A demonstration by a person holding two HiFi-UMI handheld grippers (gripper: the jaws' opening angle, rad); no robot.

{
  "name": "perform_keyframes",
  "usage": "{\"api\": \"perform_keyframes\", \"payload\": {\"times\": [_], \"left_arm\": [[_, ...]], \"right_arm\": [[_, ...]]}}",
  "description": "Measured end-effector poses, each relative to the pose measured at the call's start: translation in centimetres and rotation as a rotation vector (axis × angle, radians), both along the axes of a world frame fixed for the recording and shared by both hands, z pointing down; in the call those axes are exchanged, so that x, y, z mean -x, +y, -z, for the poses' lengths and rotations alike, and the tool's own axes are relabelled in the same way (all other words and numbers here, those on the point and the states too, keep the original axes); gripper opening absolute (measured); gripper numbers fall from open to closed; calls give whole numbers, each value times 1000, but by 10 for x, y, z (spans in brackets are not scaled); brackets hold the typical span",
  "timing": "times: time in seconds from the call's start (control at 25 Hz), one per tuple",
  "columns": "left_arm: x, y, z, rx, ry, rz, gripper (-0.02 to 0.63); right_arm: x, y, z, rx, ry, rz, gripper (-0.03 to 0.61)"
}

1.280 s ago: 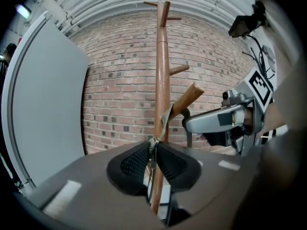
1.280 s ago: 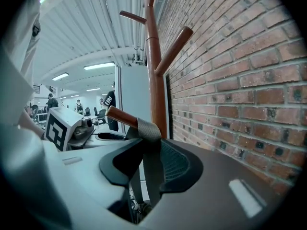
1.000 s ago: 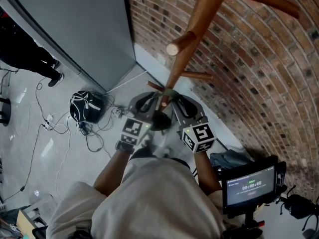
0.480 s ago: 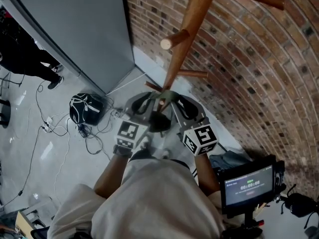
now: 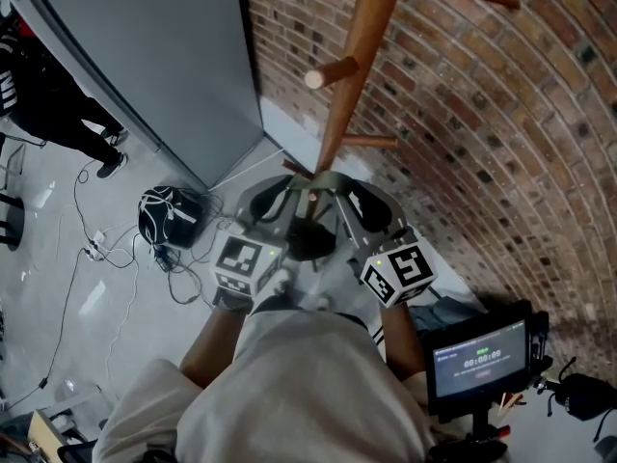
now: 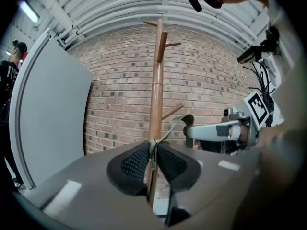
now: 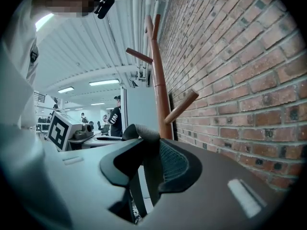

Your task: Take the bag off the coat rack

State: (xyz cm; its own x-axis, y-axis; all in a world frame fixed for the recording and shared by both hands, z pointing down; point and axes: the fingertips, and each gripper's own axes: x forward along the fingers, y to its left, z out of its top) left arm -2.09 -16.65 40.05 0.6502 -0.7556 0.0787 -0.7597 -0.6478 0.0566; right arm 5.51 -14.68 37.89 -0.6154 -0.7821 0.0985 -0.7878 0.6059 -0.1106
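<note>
A wooden coat rack (image 5: pixel 352 75) stands against the brick wall, with pegs at several heights. An olive-grey bag strap (image 5: pixel 323 179) stretches between my two grippers right in front of the pole; the dark bag (image 5: pixel 308 241) hangs below it. My left gripper (image 5: pixel 280 201) is shut on the thin edge of the strap (image 6: pixel 152 150), with the pole (image 6: pixel 156 95) straight ahead. My right gripper (image 5: pixel 362 205) is shut on the wide strap (image 7: pixel 144 143), which folds over its jaws, beside the pole (image 7: pixel 160 95). Whether the strap still rests on a peg is hidden.
A grey panel (image 5: pixel 145 56) stands left of the rack and the brick wall (image 5: pixel 482 162) runs to the right. On the floor lie a black bundle with cables (image 5: pixel 172 215) and a dark bag (image 5: pixel 448 307). A person (image 5: pixel 48 104) stands far left. A screen (image 5: pixel 482 360) is mounted at lower right.
Both grippers have risen together with the strap held between them, and the bag has come up with them. Both grips look unchanged.
</note>
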Motion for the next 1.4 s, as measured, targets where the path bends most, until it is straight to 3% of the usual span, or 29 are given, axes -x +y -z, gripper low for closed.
{"api": "perform_keyframes", "payload": {"times": [0.56, 0.72, 1.08, 1.4], "left_arm": [[-3, 18, 57, -117, -30, -39, 44], [-1, 25, 79, -140, 8, -43, 44], [2, 34, 108, -178, 29, -58, 44], [3, 39, 127, -215, 42, -68, 44]], "right_arm": [[2, 14, 56, -42, -43, 58, 100], [3, 21, 75, -69, -50, 74, 100], [6, 31, 104, -99, -116, 122, 98], [7, 34, 120, -132, -111, 136, 91]]}}
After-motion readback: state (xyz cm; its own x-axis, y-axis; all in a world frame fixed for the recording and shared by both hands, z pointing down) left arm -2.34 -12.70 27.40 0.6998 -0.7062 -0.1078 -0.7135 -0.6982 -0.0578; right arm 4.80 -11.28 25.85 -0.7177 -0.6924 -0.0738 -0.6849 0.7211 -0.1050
